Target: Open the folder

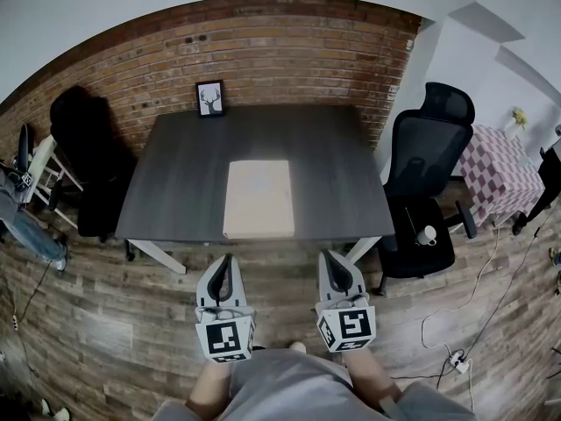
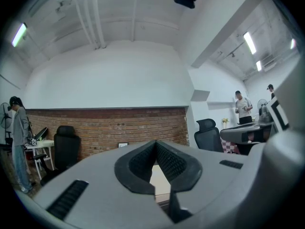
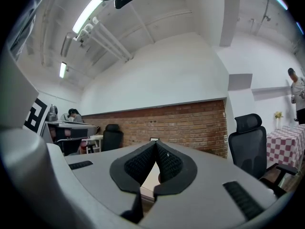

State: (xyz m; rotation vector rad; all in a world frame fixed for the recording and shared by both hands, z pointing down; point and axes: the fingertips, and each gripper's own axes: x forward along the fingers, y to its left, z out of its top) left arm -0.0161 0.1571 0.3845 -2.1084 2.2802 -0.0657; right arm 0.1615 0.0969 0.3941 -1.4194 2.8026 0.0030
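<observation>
Left claw, right claw level, closed

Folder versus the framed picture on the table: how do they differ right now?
The folder lies flat near the front edge of the table; the framed picture stands upright at the far edge by the brick wall. The folder is pale and larger; the framed picture is small and dark-framed. Both sit on that dark table.

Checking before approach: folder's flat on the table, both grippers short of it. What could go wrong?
1. The left gripper and right gripper are both shut; arriving like that would likely shove the folder instead of catching its cover.
2. Nothing pins the folder to the table; lifting the cover may drag it along.
</observation>
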